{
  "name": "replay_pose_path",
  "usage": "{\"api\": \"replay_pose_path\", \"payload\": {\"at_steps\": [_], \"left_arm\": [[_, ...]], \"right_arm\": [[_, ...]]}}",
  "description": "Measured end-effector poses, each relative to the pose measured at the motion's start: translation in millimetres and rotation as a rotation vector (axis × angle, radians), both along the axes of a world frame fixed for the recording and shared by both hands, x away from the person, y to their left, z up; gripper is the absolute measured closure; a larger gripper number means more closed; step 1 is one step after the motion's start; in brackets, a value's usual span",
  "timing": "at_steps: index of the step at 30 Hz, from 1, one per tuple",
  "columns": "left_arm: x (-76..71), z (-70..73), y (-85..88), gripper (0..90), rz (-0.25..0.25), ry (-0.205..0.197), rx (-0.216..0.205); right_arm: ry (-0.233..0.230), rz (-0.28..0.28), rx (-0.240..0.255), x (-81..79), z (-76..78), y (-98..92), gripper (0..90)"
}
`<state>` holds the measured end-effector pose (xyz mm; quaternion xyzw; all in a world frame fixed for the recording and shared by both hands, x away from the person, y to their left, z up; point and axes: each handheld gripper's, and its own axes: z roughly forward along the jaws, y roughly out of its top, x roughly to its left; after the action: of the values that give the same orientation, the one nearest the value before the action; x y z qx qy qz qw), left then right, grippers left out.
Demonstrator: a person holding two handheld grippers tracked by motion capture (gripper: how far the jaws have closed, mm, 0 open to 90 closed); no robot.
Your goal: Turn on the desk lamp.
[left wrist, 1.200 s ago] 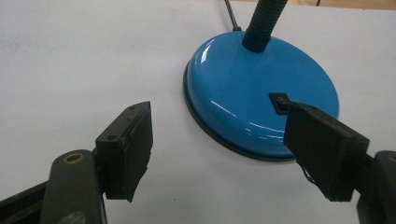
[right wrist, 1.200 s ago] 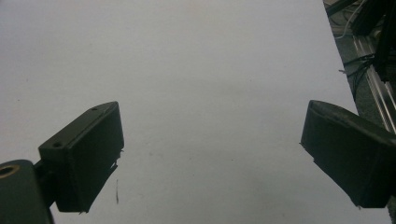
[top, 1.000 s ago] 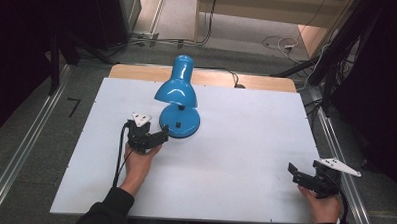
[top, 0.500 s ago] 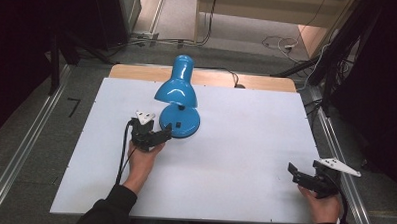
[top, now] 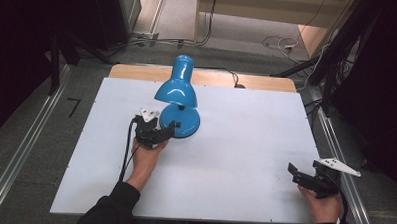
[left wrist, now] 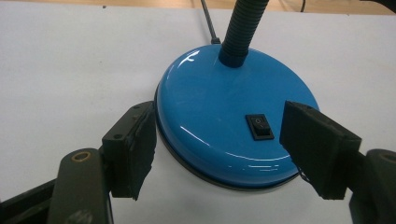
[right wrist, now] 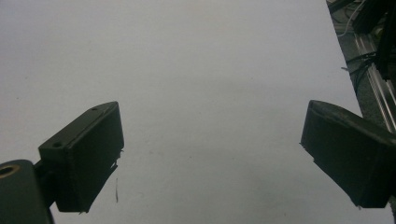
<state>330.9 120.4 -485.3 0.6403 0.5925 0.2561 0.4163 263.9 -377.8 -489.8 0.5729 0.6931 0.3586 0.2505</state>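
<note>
We see the left tongs (left wrist: 217, 149) spread wide around the near edge of the blue lamp's base (left wrist: 224, 126), its black switch (left wrist: 260, 127) between the pads. The lamp (top: 178, 104) stands on the white table (top: 245, 138). The right tongs (top: 295, 174), open and empty, lie well apart from the lamp.

**Room around the desk**

White desk (top: 245, 143) top, bare wood strip (top: 138, 72) along its far edge. Metal rails (top: 22, 151) run down both sides on grey floor (top: 224, 35). Dark drapes (top: 18, 50) at upper left and far right of the frame. Loose cables (top: 279, 44) on the floor at top centre. Pale wooden furniture (top: 260, 6) at upper right. Even overhead light, soft shadows.
</note>
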Motion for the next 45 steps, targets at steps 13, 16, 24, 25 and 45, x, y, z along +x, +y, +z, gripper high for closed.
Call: {"api": "replay_pose_path", "payload": {"at_steps": [13,16,24,25,45], "left_arm": [[7.2,-3.1,-5.0,39.2,-0.013,0.0,0.009],[9.0,-4.1,-6.8,43.3,-0.012,-0.005,0.01],[12.3,-7.3,-10.8,65.4,-0.04,-0.016,0.006],[12.7,-7.7,-11.8,67.4,-0.045,-0.017,0.002],[19.0,-14.2,-25.9,90.0,-0.103,-0.008,0.016]], "right_arm": [[-0.001,-0.003,0.001,-0.2,0.1,-0.1,4.2],[0.004,-0.004,0.002,0.1,-0.1,-0.2,4.2],[0.003,-0.006,0.005,0.3,-0.1,-0.8,4.2],[0.003,-0.006,0.005,0.3,-0.1,-0.8,4.2],[0.007,-0.007,0.007,0.6,-0.3,-1.4,4.2]]}}
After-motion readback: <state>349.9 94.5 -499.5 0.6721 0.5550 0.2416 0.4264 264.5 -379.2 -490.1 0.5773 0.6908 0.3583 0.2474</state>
